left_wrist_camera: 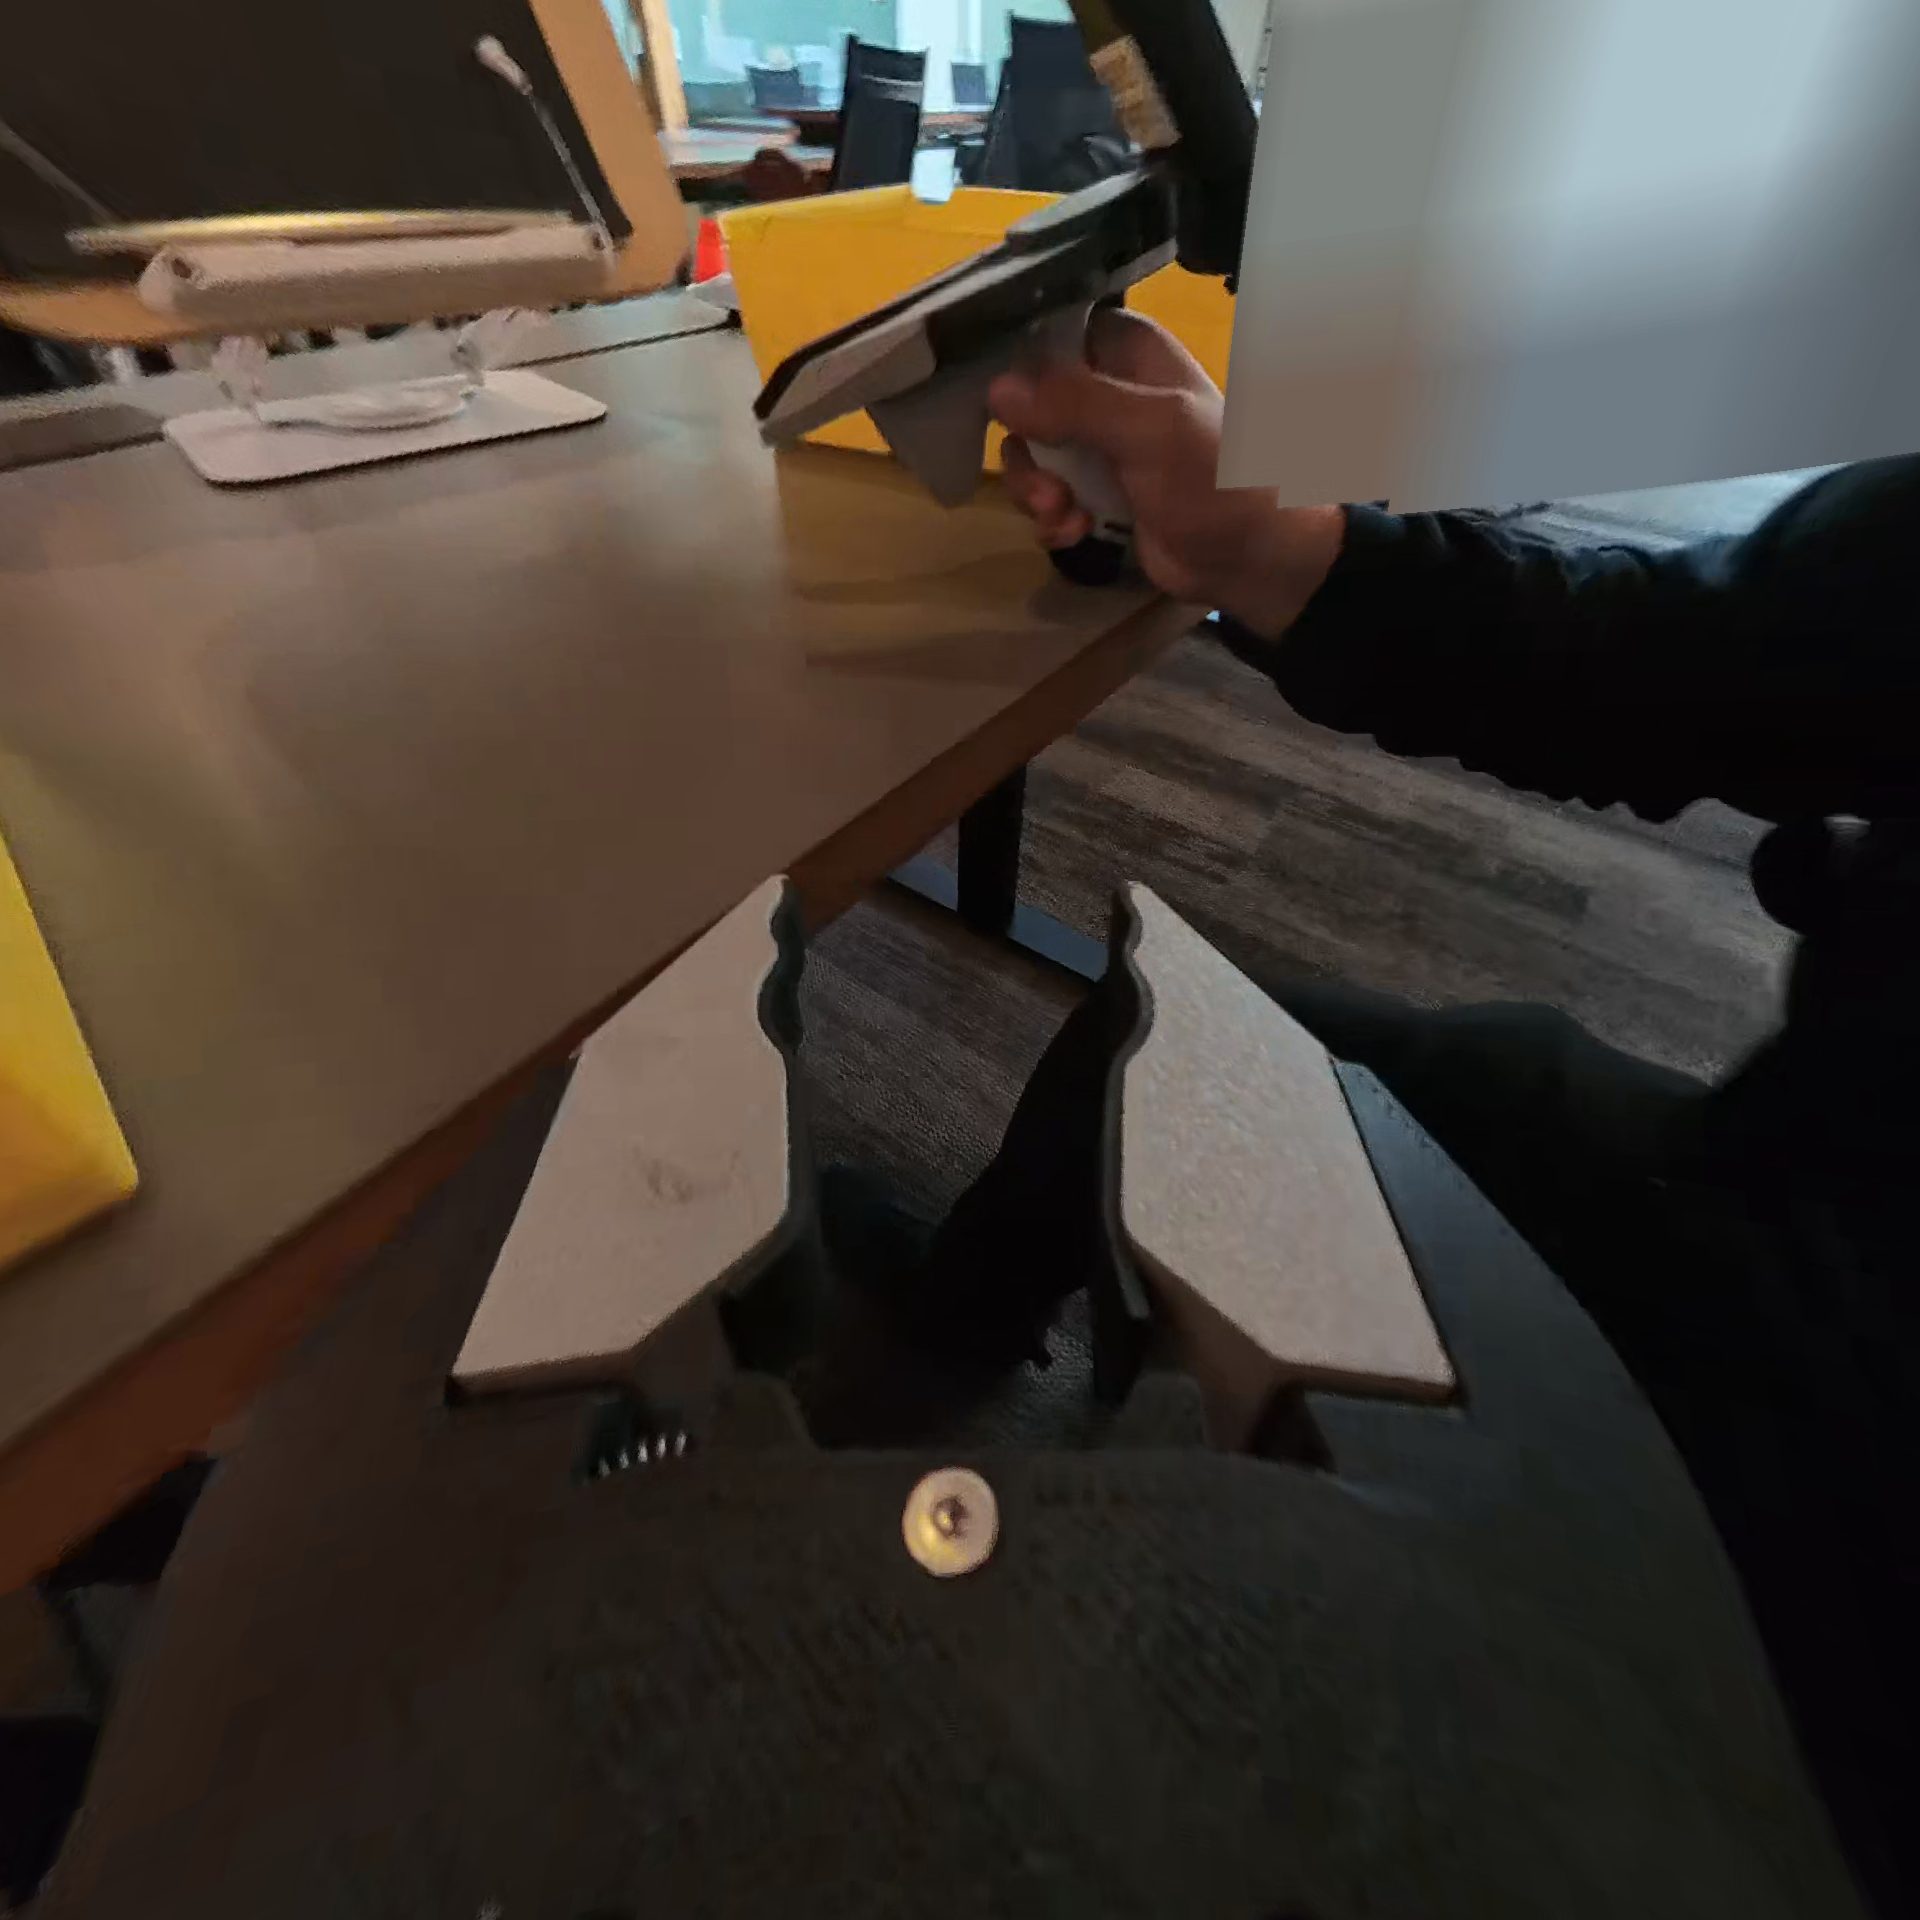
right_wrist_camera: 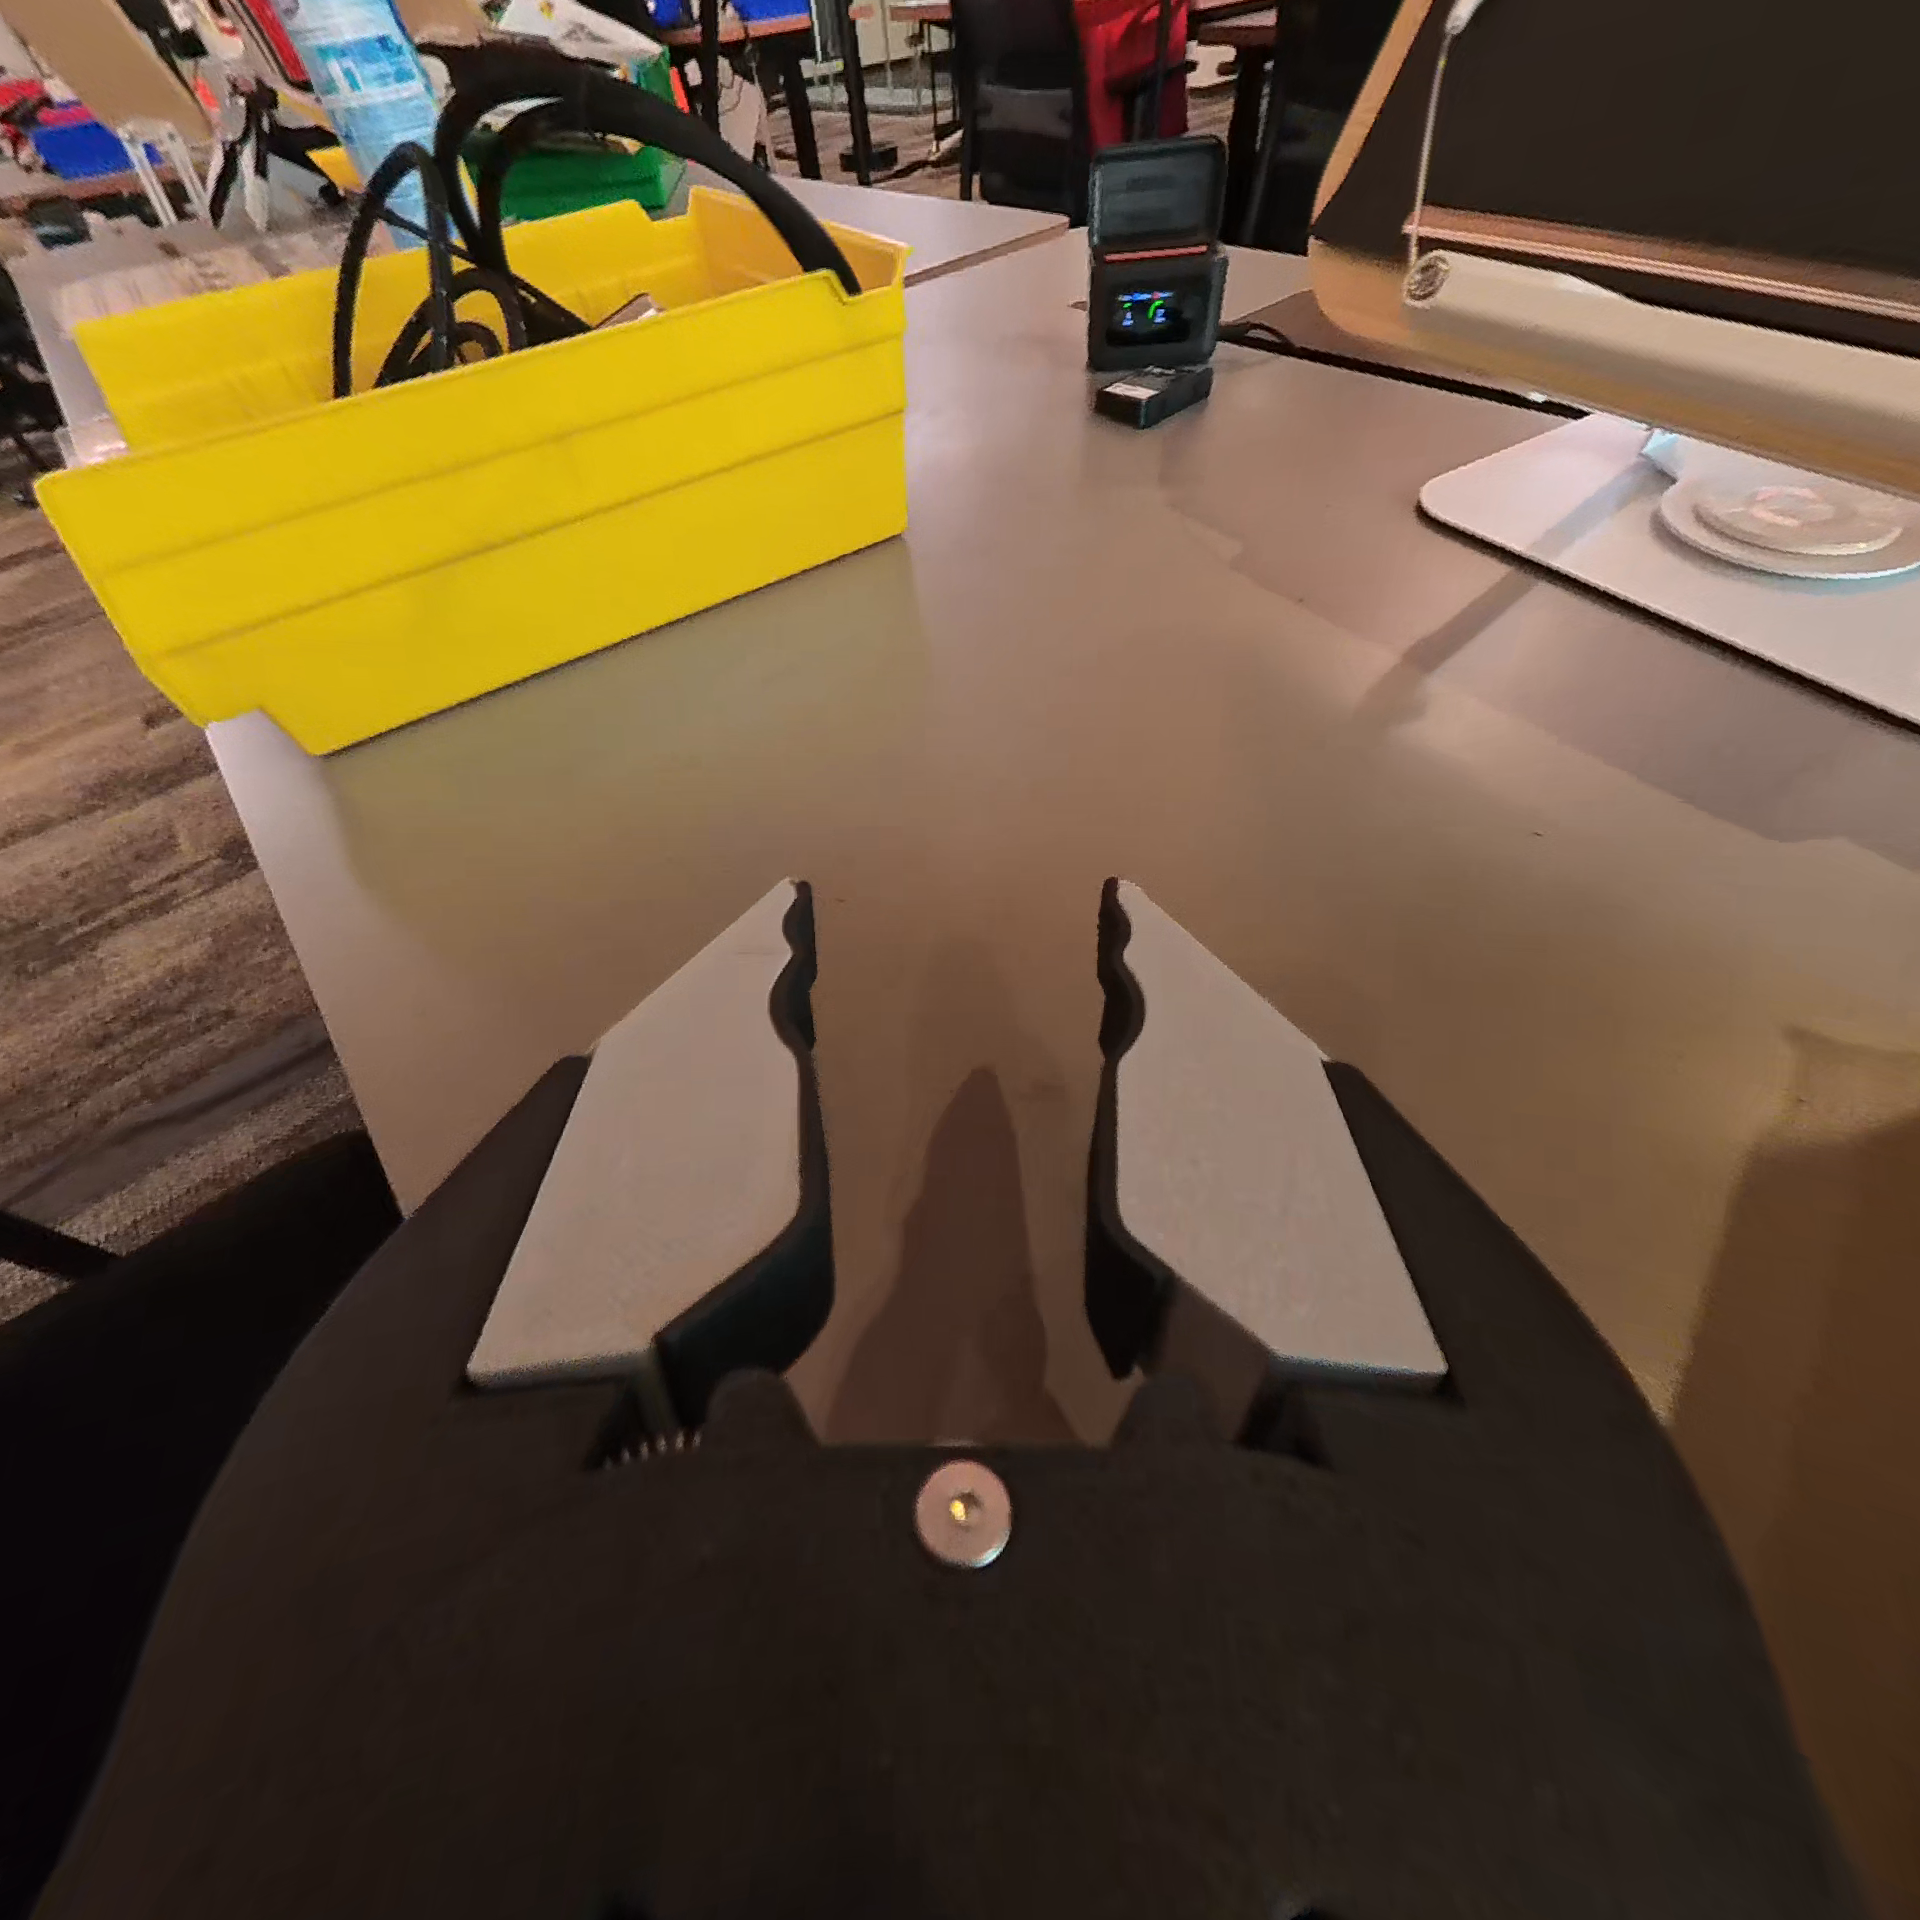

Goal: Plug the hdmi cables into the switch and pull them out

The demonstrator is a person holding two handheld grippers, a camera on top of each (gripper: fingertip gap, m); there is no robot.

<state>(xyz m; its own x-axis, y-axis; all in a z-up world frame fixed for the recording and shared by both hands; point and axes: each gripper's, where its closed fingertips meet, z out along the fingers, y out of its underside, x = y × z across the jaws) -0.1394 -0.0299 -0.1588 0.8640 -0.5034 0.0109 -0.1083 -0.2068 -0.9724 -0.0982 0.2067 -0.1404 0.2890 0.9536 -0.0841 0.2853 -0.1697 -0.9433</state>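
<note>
Black cables (right_wrist_camera: 468, 260) coil up out of a yellow bin (right_wrist_camera: 499, 509) at the far left of the grey table in the right wrist view. I see no switch in either view. My right gripper (right_wrist_camera: 956, 894) is open and empty, held low over the bare table (right_wrist_camera: 1039, 727) in front of the bin. My left gripper (left_wrist_camera: 951, 904) is open and empty, held past the table's near edge (left_wrist_camera: 727, 935) over the carpet. In the left wrist view the right gripper (left_wrist_camera: 883, 364) shows farther off, held by a hand (left_wrist_camera: 1132, 468) near a yellow bin (left_wrist_camera: 862, 270).
A monitor on a silver stand (right_wrist_camera: 1662, 540) stands at the right of the table; it also shows in the left wrist view (left_wrist_camera: 384, 416). A small black device with a lit screen (right_wrist_camera: 1148, 260) and a black block (right_wrist_camera: 1153, 397) sit at the back. Another yellow bin's corner (left_wrist_camera: 52, 1091) is at the left. The gap from one gripper's tips to the other's is roughly 25 cm.
</note>
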